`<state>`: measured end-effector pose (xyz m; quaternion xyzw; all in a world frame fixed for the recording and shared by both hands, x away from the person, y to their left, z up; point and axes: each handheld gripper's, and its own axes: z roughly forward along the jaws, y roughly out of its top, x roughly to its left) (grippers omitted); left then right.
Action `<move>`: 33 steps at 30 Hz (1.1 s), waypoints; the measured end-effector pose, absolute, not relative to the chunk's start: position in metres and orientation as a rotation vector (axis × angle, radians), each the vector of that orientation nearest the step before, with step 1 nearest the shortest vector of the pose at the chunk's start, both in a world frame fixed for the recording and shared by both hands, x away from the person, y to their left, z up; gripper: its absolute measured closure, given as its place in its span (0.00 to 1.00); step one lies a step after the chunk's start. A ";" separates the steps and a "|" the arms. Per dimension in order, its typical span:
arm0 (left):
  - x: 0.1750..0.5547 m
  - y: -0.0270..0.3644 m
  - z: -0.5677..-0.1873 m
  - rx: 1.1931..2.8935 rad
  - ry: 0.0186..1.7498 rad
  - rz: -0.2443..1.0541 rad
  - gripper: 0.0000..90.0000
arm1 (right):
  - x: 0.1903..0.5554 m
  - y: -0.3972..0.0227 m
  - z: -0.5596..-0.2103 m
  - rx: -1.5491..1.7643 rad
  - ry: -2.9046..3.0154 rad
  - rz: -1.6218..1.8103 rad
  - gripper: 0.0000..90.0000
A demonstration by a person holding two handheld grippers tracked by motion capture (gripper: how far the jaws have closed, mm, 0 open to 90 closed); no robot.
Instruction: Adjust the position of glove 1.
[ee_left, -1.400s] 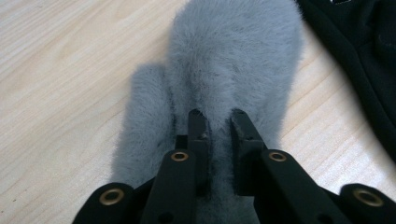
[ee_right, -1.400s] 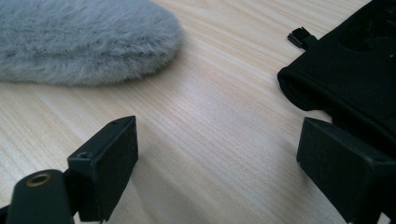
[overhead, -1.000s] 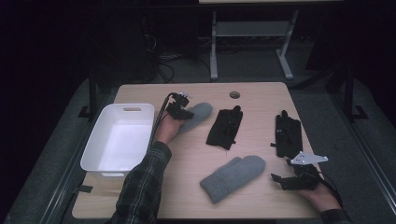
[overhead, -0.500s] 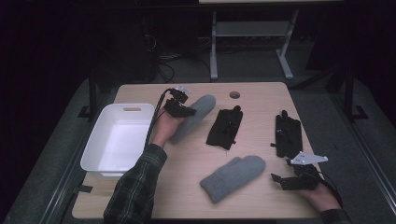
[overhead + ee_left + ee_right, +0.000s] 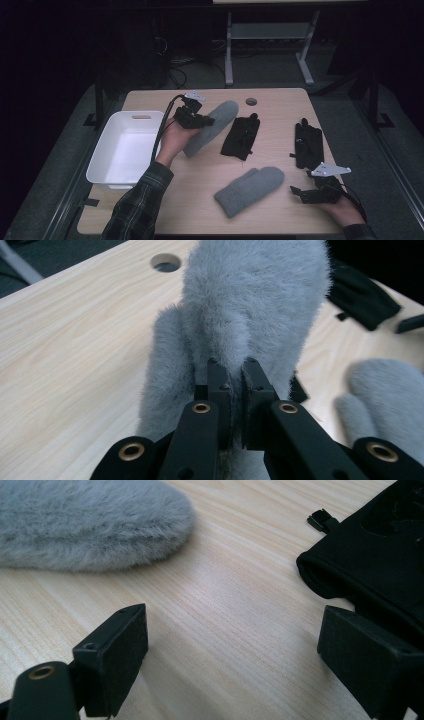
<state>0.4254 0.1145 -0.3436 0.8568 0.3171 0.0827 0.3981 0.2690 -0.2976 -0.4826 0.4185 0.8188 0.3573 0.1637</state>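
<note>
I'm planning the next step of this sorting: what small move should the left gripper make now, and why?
Probably carry the grey mitten leftward over the white bin. The left gripper is shut on its fuzzy fabric, the mitten looks partly lifted off the table, and the bin sits open just beside that hand.

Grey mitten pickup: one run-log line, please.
left hand-held gripper: shut on grey mitten | right hand-held gripper: open, idle | white bin: empty
</note>
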 end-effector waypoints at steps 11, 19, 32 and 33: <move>0.389 0.099 -0.339 2.205 0.707 0.157 0.95 | 0.269 -0.297 -0.483 1.194 2.334 1.020 0.14; 0.363 0.080 -0.337 2.238 0.640 0.115 0.95 | 0.269 -0.297 -0.483 1.197 2.333 1.021 0.14; 0.334 0.043 -0.344 2.317 0.540 0.025 0.95 | 0.269 -0.297 -0.483 1.197 2.333 1.019 0.14; 0.332 0.039 -0.346 2.321 0.542 0.011 0.95 | 0.269 -0.297 -0.483 1.196 2.333 1.020 0.14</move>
